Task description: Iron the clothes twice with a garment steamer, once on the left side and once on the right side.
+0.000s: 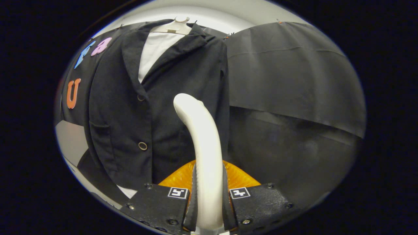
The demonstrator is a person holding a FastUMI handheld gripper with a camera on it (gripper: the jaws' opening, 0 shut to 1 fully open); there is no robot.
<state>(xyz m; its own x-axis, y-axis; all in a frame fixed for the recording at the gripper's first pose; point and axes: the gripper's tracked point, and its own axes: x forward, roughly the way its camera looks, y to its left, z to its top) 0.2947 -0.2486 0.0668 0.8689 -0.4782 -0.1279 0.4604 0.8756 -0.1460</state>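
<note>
Jaws tight on steamer (204, 156), gripper (209, 202) before jacket (156, 98).

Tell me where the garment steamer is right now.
In the gripper view, the white garment steamer is clamped between the hand-held gripper's fingers, its head rising against the black jacket just beyond them.

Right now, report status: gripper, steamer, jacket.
Hand-held gripper shut on white steamer handle. Steamer head against black jacket, beside the front buttons. Jacket on hanger over white shirt. Nothing in the way.
</note>
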